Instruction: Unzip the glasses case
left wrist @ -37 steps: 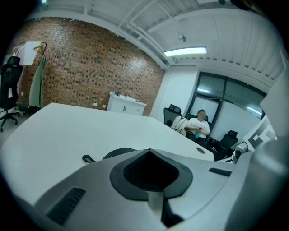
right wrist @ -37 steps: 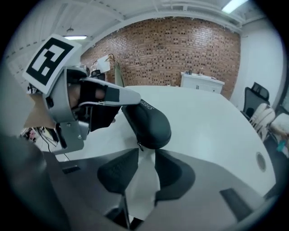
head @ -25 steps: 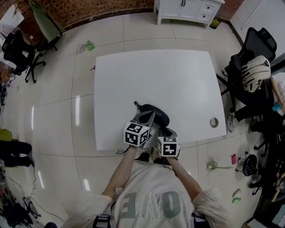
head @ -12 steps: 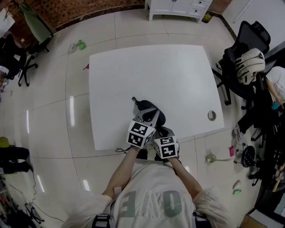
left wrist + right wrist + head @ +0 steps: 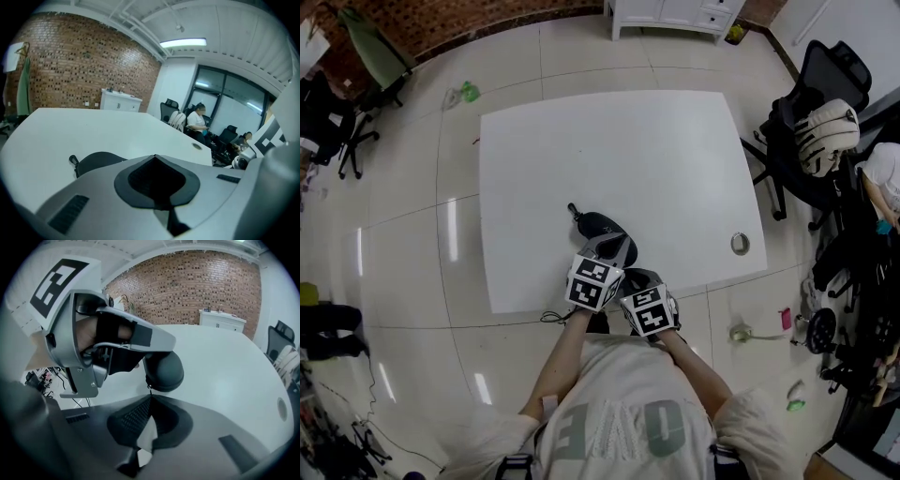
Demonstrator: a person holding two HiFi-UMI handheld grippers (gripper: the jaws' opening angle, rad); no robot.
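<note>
the right gripper (image 5: 149, 397) has its jaws clenched on the small zipper pull (image 5: 149, 390) at the near end of the black glasses case (image 5: 164, 370). the case lies just ahead of them on the white worktop (image 5: 609, 150), near its front edge, its long axis running away and leftward. the left gripper (image 5: 154, 156) has its jaws drawn together close against the case; whether they pinch it i cannot tell. the right looks placed to draw the pull. compared with a second ago, the two grippers sit closer together.
</note>
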